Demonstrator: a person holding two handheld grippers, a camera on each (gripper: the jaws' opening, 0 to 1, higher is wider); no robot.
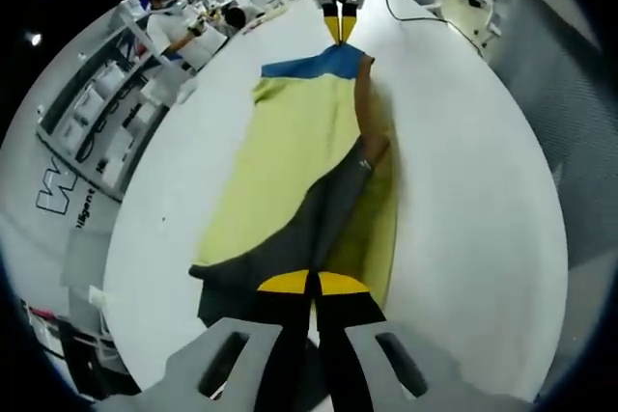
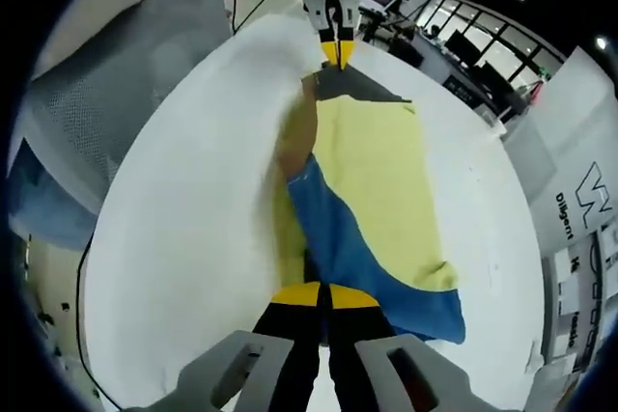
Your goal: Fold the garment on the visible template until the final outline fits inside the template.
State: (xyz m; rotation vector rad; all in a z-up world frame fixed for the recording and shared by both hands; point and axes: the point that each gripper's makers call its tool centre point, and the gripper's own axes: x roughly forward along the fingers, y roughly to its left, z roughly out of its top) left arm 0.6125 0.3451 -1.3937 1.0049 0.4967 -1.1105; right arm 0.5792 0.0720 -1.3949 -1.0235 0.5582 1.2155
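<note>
A long yellow garment [image 1: 299, 161] with a grey end and a blue end lies stretched lengthwise on the white table [image 1: 463, 219]. In the left gripper view my left gripper [image 1: 312, 283] is shut on the grey end close to the camera. At the far end my right gripper [image 1: 340, 31] pinches the blue end. In the right gripper view the same garment [image 2: 377, 180] runs away from my right gripper [image 2: 323, 294], which is shut on the blue end. My left gripper [image 2: 336, 53] holds the grey end at the far side. One long edge is folded over.
The white table [image 2: 193, 238] has bare room on both sides of the garment. A grey mesh chair [image 1: 550, 94] stands beside the table, also seen in the right gripper view [image 2: 126, 65]. A person [image 1: 179, 31] works at shelves beyond the table.
</note>
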